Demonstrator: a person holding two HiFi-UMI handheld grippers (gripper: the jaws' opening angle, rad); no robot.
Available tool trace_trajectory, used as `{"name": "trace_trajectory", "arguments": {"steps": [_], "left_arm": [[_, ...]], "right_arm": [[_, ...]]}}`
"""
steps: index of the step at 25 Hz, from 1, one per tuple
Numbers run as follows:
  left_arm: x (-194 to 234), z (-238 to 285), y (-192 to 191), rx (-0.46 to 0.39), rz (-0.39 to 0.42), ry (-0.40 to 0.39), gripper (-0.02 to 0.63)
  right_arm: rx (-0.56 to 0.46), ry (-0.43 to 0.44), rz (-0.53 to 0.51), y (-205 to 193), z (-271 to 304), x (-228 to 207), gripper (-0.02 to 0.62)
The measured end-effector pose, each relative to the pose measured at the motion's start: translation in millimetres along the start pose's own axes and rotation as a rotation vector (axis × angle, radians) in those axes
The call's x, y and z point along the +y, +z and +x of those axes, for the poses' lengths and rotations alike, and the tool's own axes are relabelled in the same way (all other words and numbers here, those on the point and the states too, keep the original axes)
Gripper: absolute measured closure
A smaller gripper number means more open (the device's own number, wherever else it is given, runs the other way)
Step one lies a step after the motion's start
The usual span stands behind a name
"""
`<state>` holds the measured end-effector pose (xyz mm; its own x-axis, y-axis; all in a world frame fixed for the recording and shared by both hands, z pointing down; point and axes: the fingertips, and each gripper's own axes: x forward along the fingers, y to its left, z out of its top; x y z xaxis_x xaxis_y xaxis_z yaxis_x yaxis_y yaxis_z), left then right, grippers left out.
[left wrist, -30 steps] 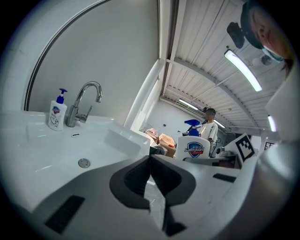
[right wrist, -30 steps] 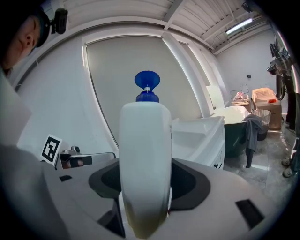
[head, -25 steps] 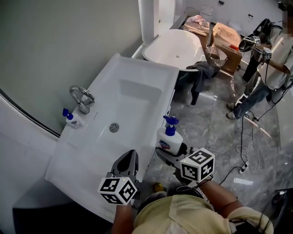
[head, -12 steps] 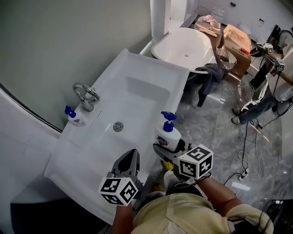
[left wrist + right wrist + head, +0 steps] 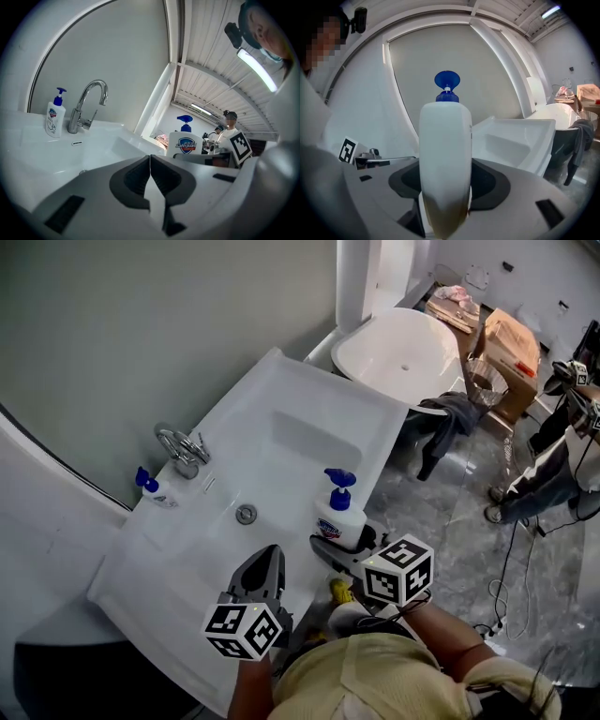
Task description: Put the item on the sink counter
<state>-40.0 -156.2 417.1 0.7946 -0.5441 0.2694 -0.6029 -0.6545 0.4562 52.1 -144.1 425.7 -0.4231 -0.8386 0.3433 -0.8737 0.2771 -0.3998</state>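
A white soap bottle (image 5: 341,517) with a blue pump stands upright in my right gripper (image 5: 339,545), whose jaws are shut on its body at the front edge of the white sink counter (image 5: 309,399). In the right gripper view the soap bottle (image 5: 445,159) fills the middle between the jaws. My left gripper (image 5: 262,575) is shut and holds nothing, over the near end of the counter. From the left gripper (image 5: 149,174) view the held bottle (image 5: 184,140) shows to the right.
A second soap bottle (image 5: 153,489) stands beside the chrome tap (image 5: 183,448) at the back of the counter. The drain (image 5: 247,514) lies in the basin. A white bathtub (image 5: 394,352) with dark cloth (image 5: 448,423) sits beyond. A person (image 5: 562,442) and cables are on the marble floor.
My right gripper has carried the soap bottle leftward, from over the floor to the counter's front edge. The left gripper has stayed in place.
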Motion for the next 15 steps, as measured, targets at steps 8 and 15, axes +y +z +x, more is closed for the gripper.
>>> {"name": "trace_trajectory", "arguments": {"steps": [8,15], "left_arm": [[7.4,31.1,16.5,-0.031,-0.005,0.066,0.568],[10.7,49.8,27.5,-0.047,-0.004,0.109,0.568]], "right_arm": [[0.027,0.06,-0.037,23.4,20.2,-26.1,0.322],[0.043,0.108,-0.05,37.3,37.7,-40.2,0.322]]}}
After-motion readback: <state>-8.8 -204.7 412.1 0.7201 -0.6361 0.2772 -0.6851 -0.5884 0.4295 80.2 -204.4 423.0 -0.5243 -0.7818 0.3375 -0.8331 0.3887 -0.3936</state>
